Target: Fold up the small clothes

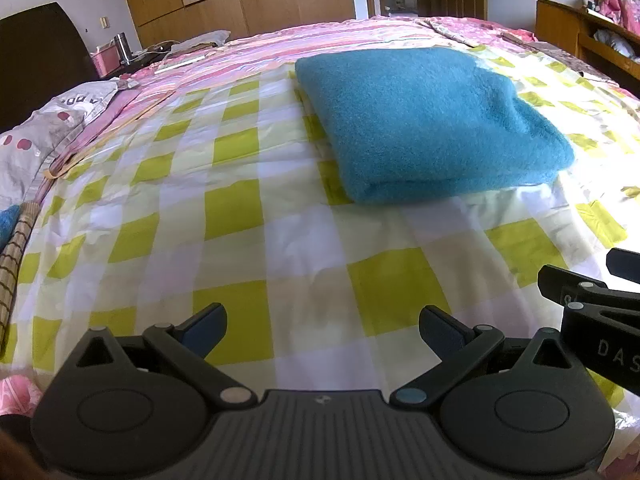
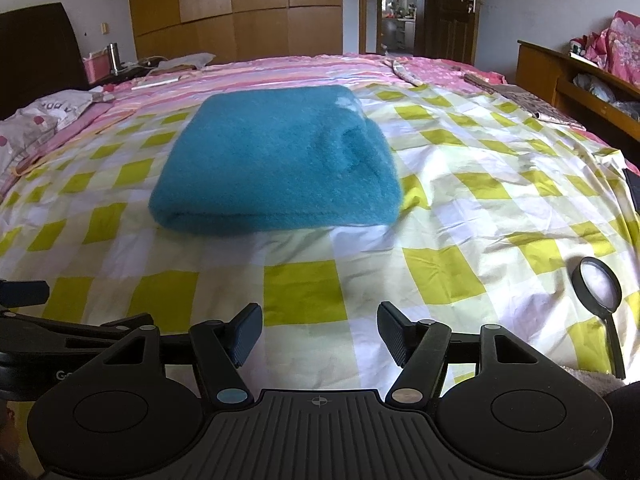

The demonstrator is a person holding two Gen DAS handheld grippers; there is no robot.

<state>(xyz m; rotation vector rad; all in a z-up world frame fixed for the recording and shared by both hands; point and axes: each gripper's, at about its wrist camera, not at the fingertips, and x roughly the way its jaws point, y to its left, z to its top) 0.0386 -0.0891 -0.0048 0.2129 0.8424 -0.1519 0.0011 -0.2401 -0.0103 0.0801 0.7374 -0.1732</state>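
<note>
A teal fuzzy garment [image 1: 432, 120] lies folded into a thick rectangle on the yellow-and-white checked sheet [image 1: 240, 208]. It also shows in the right wrist view [image 2: 276, 160], centred ahead. My left gripper [image 1: 322, 330] is open and empty, low over the sheet, short of the garment's near edge. My right gripper [image 2: 319, 330] is open and empty, also short of the garment. The right gripper's body shows at the right edge of the left wrist view [image 1: 600, 308].
A black magnifying glass [image 2: 598, 284] lies on the sheet at the right. Pillows [image 1: 44, 132] and a woven mat edge [image 1: 16, 248] lie at the left. A pink striped quilt [image 2: 280, 72] covers the far bed. Wooden furniture [image 2: 576, 80] stands at the right.
</note>
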